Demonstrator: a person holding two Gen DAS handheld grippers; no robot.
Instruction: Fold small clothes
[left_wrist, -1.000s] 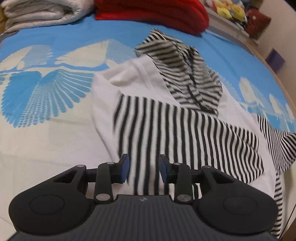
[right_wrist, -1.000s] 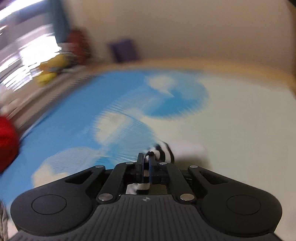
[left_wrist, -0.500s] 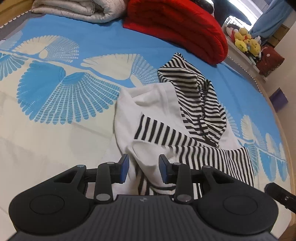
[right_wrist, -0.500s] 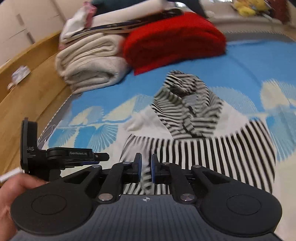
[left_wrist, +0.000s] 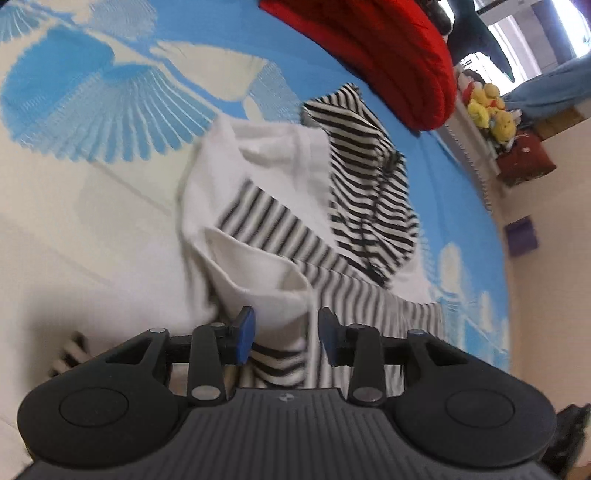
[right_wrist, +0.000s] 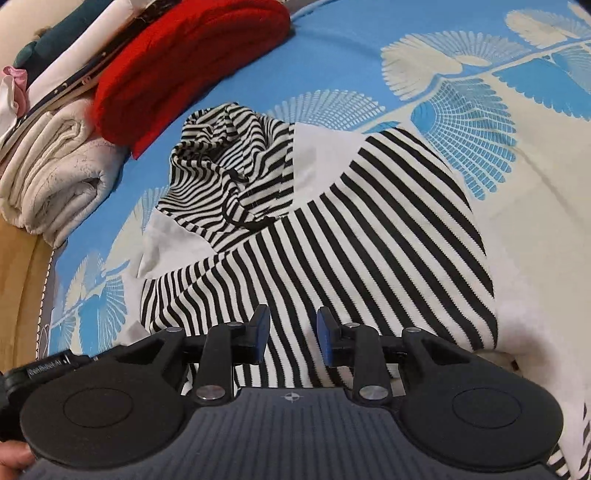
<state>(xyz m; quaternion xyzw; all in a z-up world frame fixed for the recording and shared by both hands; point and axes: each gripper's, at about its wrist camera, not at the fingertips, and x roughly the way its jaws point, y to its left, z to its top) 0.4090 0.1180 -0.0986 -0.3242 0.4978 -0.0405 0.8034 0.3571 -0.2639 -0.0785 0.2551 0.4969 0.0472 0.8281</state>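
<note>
A small black-and-white striped hoodie (left_wrist: 280, 229) with white panels lies on the bed, its hood (left_wrist: 365, 177) toward the red blanket. My left gripper (left_wrist: 286, 334) hovers over its near white fold and striped hem. Its jaws are opening, cloth shows between them, and the pads press on nothing. In the right wrist view the hoodie (right_wrist: 351, 240) spreads wide, hood (right_wrist: 229, 162) at the far end. My right gripper (right_wrist: 292, 332) hangs low over the striped body. Its jaws are opening too, with striped cloth behind the gap and no grip on it.
A red blanket (right_wrist: 184, 62) and a folded cream blanket (right_wrist: 51, 177) are stacked past the hood. Plush toys (left_wrist: 487, 107) and a purple box (left_wrist: 521, 236) stand beyond the bed's right edge. The wooden bed frame (right_wrist: 18, 295) runs along the left.
The right gripper, earlier shut on a striped cuff over the far bed, swung over the hoodie and let go. The left view rolled and its jaws widened. Striped cloth now lies across the body.
</note>
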